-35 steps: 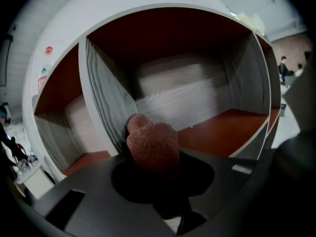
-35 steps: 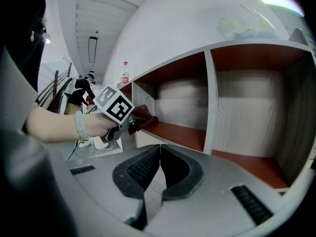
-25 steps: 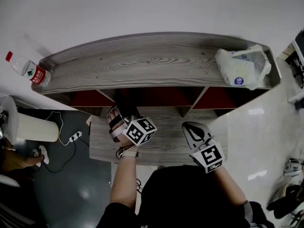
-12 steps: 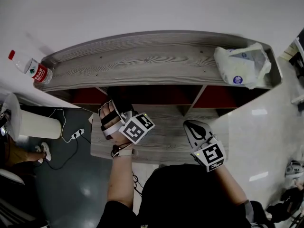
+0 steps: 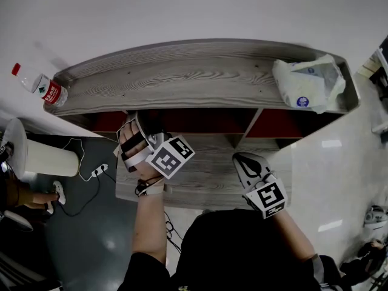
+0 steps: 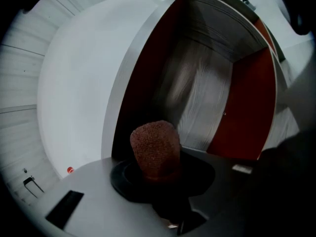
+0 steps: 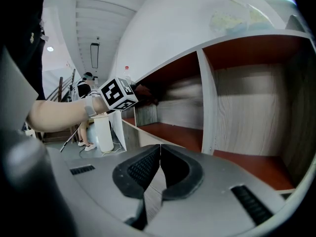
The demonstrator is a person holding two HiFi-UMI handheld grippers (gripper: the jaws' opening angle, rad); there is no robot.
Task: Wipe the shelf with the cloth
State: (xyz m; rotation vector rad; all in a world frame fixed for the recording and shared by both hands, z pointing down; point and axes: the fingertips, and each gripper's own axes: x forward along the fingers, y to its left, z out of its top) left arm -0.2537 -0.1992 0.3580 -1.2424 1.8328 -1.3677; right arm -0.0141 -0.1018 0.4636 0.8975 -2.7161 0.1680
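The shelf (image 5: 182, 80) shows a matt grey wood-grain finish on its top and dividers, with smooth reddish-brown panels inside. The cloth (image 6: 155, 149) is a rough, nubbly rust-brown fabric, pinched in the jaws of the left gripper (image 6: 160, 179), whose shell is smooth matt grey plastic like that of the right gripper (image 7: 159, 169), with black ribbed pads (image 7: 140, 169). The plastic bag (image 5: 309, 83) is thin, crinkled and translucent, and the floor (image 5: 339, 162) looks glossy.

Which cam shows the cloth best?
Left gripper view: the reddish-brown cloth sits centre frame, clamped in the left tool, texture clear. Head view hides it behind the hand and marker cube. Right gripper view shows only a dark blur past the cube.
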